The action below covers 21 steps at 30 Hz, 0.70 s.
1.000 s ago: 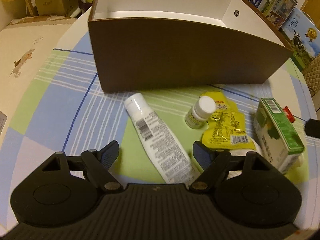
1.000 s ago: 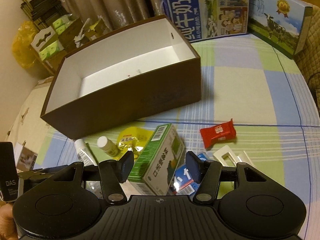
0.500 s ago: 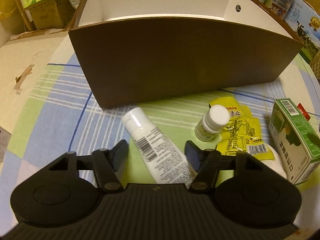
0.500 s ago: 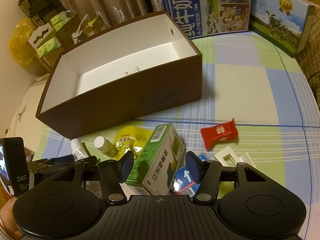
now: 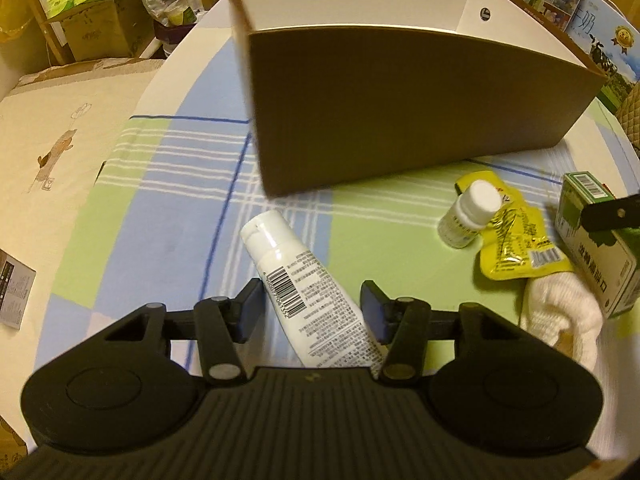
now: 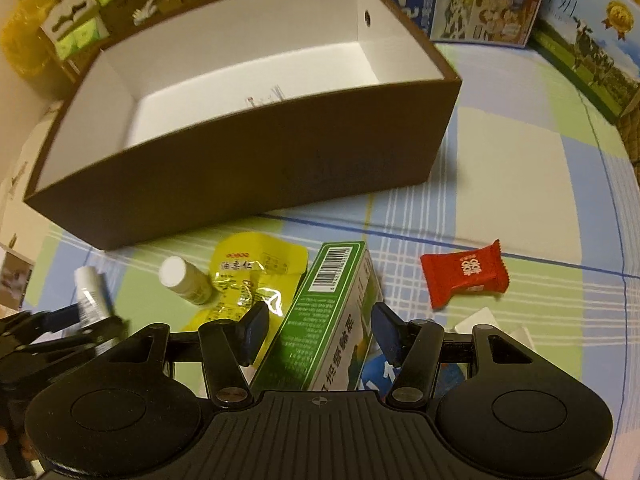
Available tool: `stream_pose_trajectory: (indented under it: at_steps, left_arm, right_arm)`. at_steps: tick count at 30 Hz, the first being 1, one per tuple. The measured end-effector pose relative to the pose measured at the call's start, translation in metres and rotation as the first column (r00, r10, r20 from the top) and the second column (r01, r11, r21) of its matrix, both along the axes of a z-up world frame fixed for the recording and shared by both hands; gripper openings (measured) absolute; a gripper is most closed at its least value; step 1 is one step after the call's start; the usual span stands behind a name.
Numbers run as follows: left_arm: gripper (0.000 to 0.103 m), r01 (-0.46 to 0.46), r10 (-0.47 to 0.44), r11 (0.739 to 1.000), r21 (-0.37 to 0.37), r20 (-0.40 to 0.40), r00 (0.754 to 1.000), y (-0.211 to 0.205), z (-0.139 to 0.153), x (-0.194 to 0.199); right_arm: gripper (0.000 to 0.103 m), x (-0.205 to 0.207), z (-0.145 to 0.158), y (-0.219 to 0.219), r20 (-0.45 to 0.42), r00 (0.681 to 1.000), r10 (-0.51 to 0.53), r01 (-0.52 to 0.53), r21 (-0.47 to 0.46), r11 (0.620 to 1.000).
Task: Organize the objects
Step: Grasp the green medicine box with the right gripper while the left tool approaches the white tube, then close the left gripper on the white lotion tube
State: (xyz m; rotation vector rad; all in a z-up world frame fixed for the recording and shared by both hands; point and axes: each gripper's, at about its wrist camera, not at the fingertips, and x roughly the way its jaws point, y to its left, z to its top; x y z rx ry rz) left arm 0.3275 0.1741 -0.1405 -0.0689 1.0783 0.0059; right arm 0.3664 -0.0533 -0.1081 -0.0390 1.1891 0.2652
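An open brown box (image 5: 400, 112) with a white inside stands at the back of the checked tablecloth. A white tube (image 5: 304, 292) lies in front of it, and my left gripper (image 5: 313, 314) is shut on its lower half, a pad against each side. The right wrist view shows that tube (image 6: 90, 288) blurred, with the left gripper (image 6: 80, 320) on it. My right gripper (image 6: 320, 334) is open and straddles a green carton (image 6: 332, 312), with a gap at the right pad. A small white bottle (image 6: 184, 280) and a yellow packet (image 6: 248, 276) lie between the tube and the carton.
A red candy packet (image 6: 464, 276) lies right of the carton. A blue packet (image 6: 372, 376) and a white plastic piece (image 6: 480, 320) sit under my right gripper. A white cloth (image 5: 560, 316) lies near the carton. Milk cases (image 6: 480, 0) stand behind the brown box (image 6: 240, 168).
The left jaws have narrowed from wide open until they hold the tube, and the left view has swung leftward. The right gripper has come lower over the green carton, its gap unchanged.
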Motion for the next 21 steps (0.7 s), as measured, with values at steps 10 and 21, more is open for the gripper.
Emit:
stream_pose_trajectory:
  at_steps: [10,21]
  left_arm:
    - [0.049,-0.074,0.074,0.997,-0.007,-0.047,0.996,0.007,0.004,-0.007]
    - [0.039,-0.043,0.043,0.999,0.015,-0.016,0.999,-0.011,0.003,-0.002]
  right_arm:
    - [0.032,0.008,0.002,-0.019,-0.035,0.999,0.000,0.001,0.008,1.000]
    - [0.028,0.001,-0.004,-0.036,-0.064,0.998,-0.003,0.007,0.059,0.998]
